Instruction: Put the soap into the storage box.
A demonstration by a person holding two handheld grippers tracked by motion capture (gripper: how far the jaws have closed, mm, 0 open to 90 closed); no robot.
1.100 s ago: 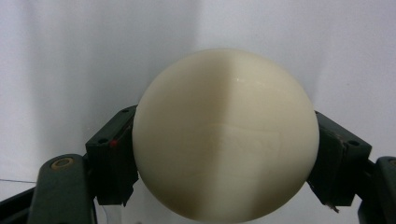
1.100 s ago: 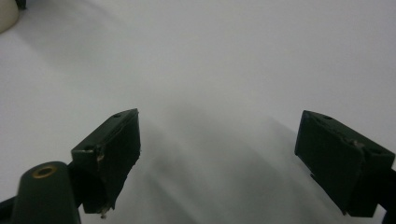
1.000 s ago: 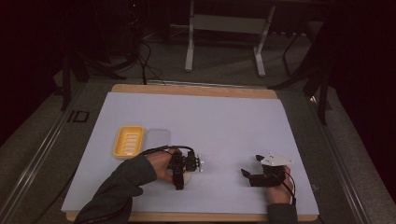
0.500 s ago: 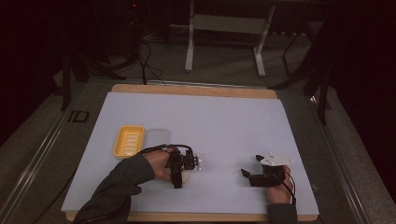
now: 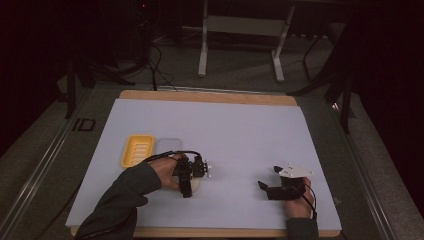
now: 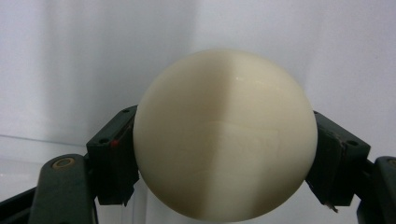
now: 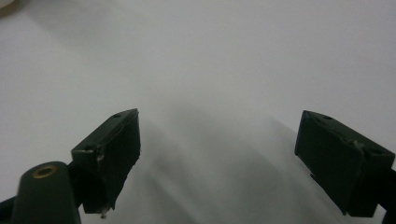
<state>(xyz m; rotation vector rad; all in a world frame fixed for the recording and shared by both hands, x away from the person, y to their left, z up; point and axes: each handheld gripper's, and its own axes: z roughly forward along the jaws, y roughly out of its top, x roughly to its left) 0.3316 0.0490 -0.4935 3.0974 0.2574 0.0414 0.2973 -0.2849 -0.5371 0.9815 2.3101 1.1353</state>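
Observation:
A smooth cream-coloured oval lump, like a bar of soap (image 6: pixel 224 135), sits between the black jaws of my left gripper (image 6: pixel 226 147), and both pads press on its sides. In the high view the left gripper (image 5: pixel 189 184) is at the front left of the white mat, with the cream lump (image 5: pixel 195 185) just showing under it. My right gripper (image 5: pixel 269 178) rests low at the front right. Its jaws (image 7: pixel 226 140) stand wide apart over bare mat with nothing between them.
A yellow ribbed dish (image 5: pixel 137 150) lies on the mat left of and behind my left hand, with a clear flat lid (image 5: pixel 169 146) beside it. The white mat (image 5: pixel 225 125) covers a wooden board (image 5: pixel 210 96). Dark floor, cables and a metal stand lie beyond.

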